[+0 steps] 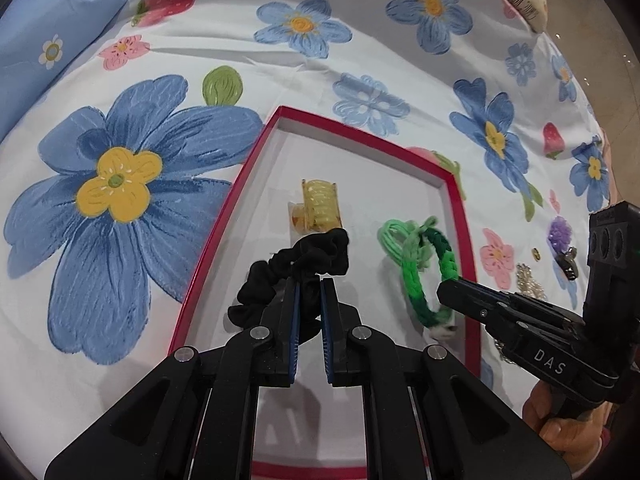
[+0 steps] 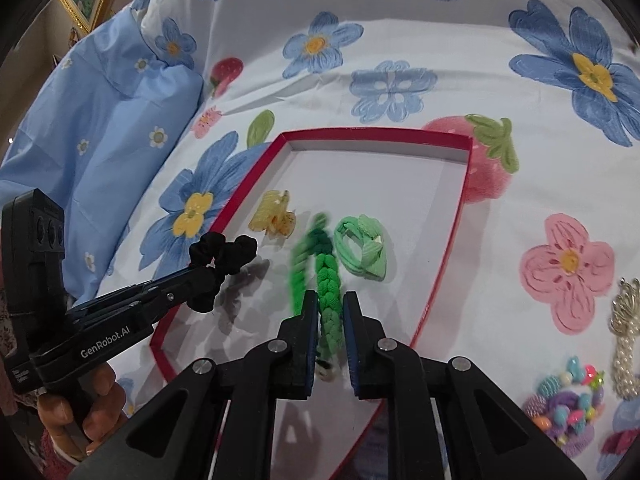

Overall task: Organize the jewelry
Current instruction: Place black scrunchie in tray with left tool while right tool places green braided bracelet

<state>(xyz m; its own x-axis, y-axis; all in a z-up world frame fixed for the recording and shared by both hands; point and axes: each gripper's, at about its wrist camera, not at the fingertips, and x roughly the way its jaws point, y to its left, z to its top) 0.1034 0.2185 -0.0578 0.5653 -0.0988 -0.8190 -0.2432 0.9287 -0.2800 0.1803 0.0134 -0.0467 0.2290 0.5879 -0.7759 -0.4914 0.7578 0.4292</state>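
A shallow red-rimmed box (image 1: pixel 236 208) (image 2: pixel 256 168) with a white floor lies on the floral bedsheet. In it lie a yellow claw hair clip (image 1: pixel 320 206) (image 2: pixel 272 214) and a pale green hair tie (image 1: pixel 394 236) (image 2: pixel 362 248). My left gripper (image 1: pixel 308 284) (image 2: pixel 200 270) is shut on a black scrunchie (image 1: pixel 304 264) (image 2: pixel 222 258), held just above the box floor. My right gripper (image 2: pixel 330 300) (image 1: pixel 444 288) is shut on a green braided bracelet (image 2: pixel 326 280) (image 1: pixel 420 280), held over the box beside the pale green tie.
Right of the box on the sheet lie a pearl and silver piece (image 2: pixel 626 336) (image 1: pixel 528 280), a colourful beaded scrunchie (image 2: pixel 568 404), a purple flower clip (image 1: pixel 560 236) and a small ring (image 1: pixel 536 253). A light blue pillow (image 2: pixel 100 152) (image 1: pixel 48 40) lies at the left.
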